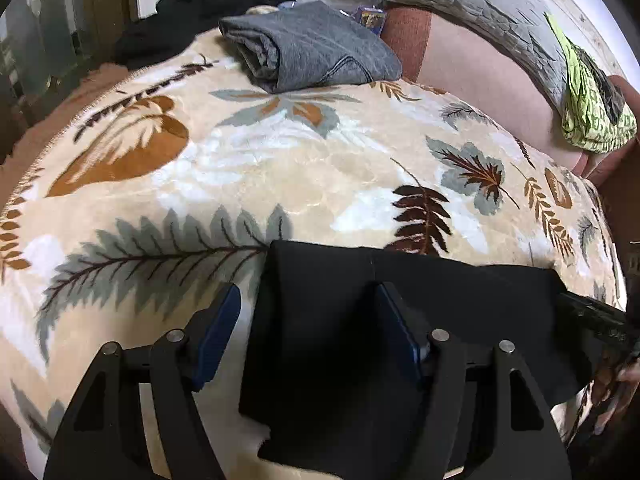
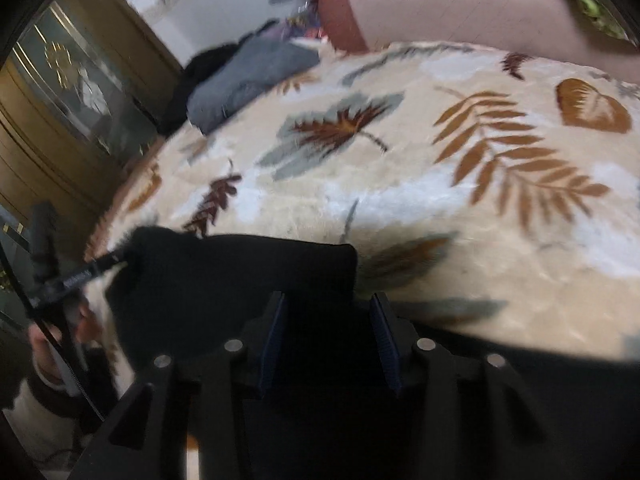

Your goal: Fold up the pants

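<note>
Lying on leaf-print blanket [image 1: 320,168], black pants [image 1: 440,300]; no legible writing.

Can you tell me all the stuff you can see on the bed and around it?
Black pants: one, black, near edge of the blanket, between both tongs.
Blanket: one, cream with brown and grey leaves, covering the bed.
Grey clothes: one folded pile, grey, far end of the blanket.
Black clothes: one heap, black, behind the grey pile.
Quilt: one, grey, far right.
Pillow: one, pink, under the quilt.
Green cloth: one, bright green patterned, on the quilt's right end.
Cabinet: one, brown with glass, left of the bed.
Left tongs: one, black with blue pads, open around the pants.
Right tongs: one, black with blue pads, over the pants.
</note>
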The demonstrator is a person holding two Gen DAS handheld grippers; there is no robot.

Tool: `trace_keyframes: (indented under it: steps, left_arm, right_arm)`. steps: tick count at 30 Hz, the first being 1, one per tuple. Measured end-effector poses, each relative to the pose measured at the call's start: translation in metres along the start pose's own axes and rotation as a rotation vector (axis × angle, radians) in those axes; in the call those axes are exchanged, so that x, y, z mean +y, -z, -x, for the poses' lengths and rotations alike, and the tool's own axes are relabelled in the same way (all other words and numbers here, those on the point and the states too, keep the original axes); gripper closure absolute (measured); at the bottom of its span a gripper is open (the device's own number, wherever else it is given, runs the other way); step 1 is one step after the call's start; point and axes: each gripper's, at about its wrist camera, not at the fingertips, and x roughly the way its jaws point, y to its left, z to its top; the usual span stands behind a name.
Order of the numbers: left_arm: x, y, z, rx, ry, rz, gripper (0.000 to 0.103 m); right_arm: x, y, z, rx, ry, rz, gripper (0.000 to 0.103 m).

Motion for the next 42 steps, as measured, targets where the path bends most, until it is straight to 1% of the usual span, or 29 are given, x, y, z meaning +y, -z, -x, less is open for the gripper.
trace_keyframes:
  steps: [1,3,5,6,7,8,9,12,14,15,16,17,19,21,22,24,27,28,30,34,37,40,41,42]
  left_arm:
    - [0.002,-0.002,-0.004,0.010,0.008,0.003,0.033]
    - [0.002,-0.004,-0.009,0.009,0.004,0.004,0.033]
    - [0.003,-0.008,-0.011,-0.010,0.001,0.006,0.034]
    - [0.003,-0.010,-0.013,-0.015,0.006,0.003,0.040]
    - [0.002,-0.013,-0.016,-0.016,0.013,-0.002,0.045]
    - [0.001,-0.015,-0.019,-0.016,0.010,-0.009,0.057]
    - [0.001,-0.017,-0.022,-0.020,-0.008,-0.016,0.062]
    - [0.000,-0.022,-0.031,-0.032,-0.034,-0.028,0.065]
    - [-0.001,-0.023,-0.035,-0.033,-0.044,-0.035,0.065]
    - [-0.001,-0.023,-0.033,-0.032,-0.045,-0.040,0.065]
    - [-0.001,-0.023,-0.028,-0.031,-0.041,-0.045,0.065]
    - [0.000,-0.023,-0.025,-0.033,-0.037,-0.045,0.065]
    - [0.004,-0.020,-0.013,-0.036,-0.024,-0.028,0.065]
    - [0.008,-0.014,-0.001,-0.035,0.004,-0.012,0.064]
    - [0.009,-0.010,0.006,-0.042,0.018,-0.004,0.062]
    - [0.008,0.001,0.018,-0.057,0.025,0.008,0.048]
    - [0.004,0.018,0.031,-0.082,0.047,0.027,0.045]
    - [0.000,0.025,0.034,-0.081,0.057,0.024,0.045]
    - [-0.006,0.038,0.038,-0.078,0.062,0.003,0.045]
    - [-0.018,0.051,0.034,-0.081,-0.013,-0.064,0.045]
    - [-0.016,0.054,0.030,-0.102,-0.047,-0.063,0.045]
    - [-0.012,0.058,0.026,-0.128,-0.048,-0.052,0.041]
    - [-0.011,0.059,0.026,-0.138,-0.051,-0.048,0.037]
    - [-0.010,0.061,0.027,-0.149,-0.053,-0.044,0.036]
  right_arm:
    - [0.003,-0.001,0.001,-0.012,0.005,0.007,0.094]
    - [0.006,-0.005,0.005,-0.038,0.018,0.013,0.095]
    - [0.007,-0.010,0.010,-0.084,0.024,0.008,0.095]
    - [0.004,-0.013,0.015,-0.123,0.012,-0.012,0.096]
    - [0.001,-0.015,0.017,-0.142,0.003,-0.032,0.096]
    - [-0.003,-0.016,0.018,-0.153,-0.003,-0.056,0.096]
    - [-0.008,-0.016,0.014,-0.150,0.002,-0.080,0.096]
    - [-0.014,-0.011,-0.002,-0.125,0.027,-0.115,0.096]
    - [-0.021,-0.004,-0.014,-0.107,0.011,-0.159,0.095]
    - [-0.022,-0.002,-0.012,-0.116,0.004,-0.165,0.093]
    - [-0.022,-0.001,-0.006,-0.131,-0.004,-0.171,0.087]
    - [-0.020,0.000,-0.001,-0.140,0.001,-0.171,0.086]
    - [-0.014,0.004,0.016,-0.157,0.008,-0.146,0.075]
    - [-0.001,0.013,0.033,-0.181,0.004,-0.096,0.070]
    - [0.004,0.017,0.038,-0.185,0.009,-0.079,0.067]
    - [0.018,0.031,0.047,-0.190,0.034,-0.043,0.063]
    - [0.032,0.053,0.050,-0.185,0.076,-0.031,0.062]
    - [0.036,0.061,0.049,-0.184,0.101,-0.025,0.062]
    - [0.043,0.073,0.051,-0.186,0.113,-0.013,0.062]
    - [0.051,0.081,0.046,-0.161,0.133,0.004,0.062]
    - [0.055,0.088,0.036,-0.131,0.160,0.009,0.062]
    - [0.057,0.094,0.039,-0.161,0.177,0.013,0.062]
    - [0.056,0.095,0.040,-0.169,0.181,0.007,0.062]
    - [0.056,0.097,0.042,-0.178,0.180,-0.003,0.059]
